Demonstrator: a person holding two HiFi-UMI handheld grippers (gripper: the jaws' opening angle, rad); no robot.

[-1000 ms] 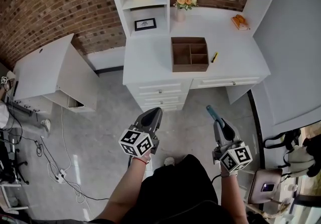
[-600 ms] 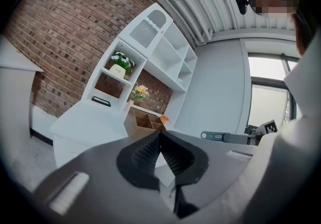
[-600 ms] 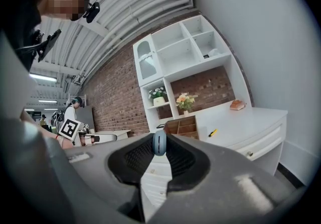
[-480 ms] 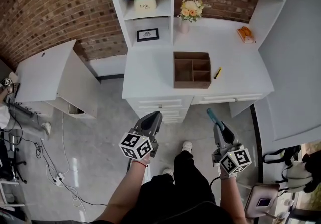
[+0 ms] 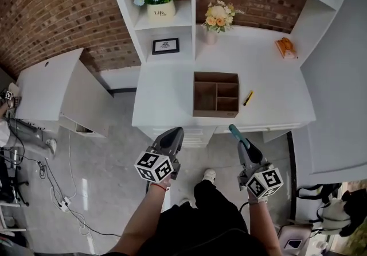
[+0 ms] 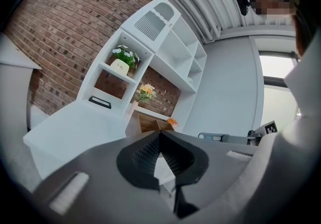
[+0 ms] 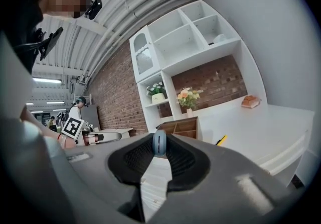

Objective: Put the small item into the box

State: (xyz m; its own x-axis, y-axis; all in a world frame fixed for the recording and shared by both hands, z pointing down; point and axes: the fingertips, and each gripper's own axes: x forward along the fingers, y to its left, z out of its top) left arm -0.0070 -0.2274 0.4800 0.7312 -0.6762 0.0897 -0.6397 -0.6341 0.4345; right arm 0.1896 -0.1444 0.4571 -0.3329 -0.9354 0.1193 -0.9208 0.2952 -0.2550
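A brown wooden box [image 5: 215,94] with several compartments stands on the white desk [image 5: 166,94], and it also shows far off as the box [image 7: 183,127] and the box [image 6: 150,123]. A small yellow item [image 5: 248,98] lies on the desk just right of the box. My right gripper [image 5: 246,146] hangs in front of the desk, shut on a slim blue item [image 5: 236,133] that sticks out past its tips; the blue item [image 7: 159,142] shows end-on between the jaws. My left gripper [image 5: 175,133] is level with it on the left, jaws shut and empty [image 6: 159,135].
On the desk's back stand a vase of orange flowers [image 5: 218,17], a shelf unit with a white flower pot [image 5: 160,8] and a framed picture [image 5: 165,46], and an orange object [image 5: 286,48]. A white cabinet [image 5: 54,91] stands left. Cables [image 5: 60,192] lie on the floor.
The person has stepped toward the desk: desk and box sit lower and nearer in the head view. Both grippers stay raised in front, the right still holding the blue item.
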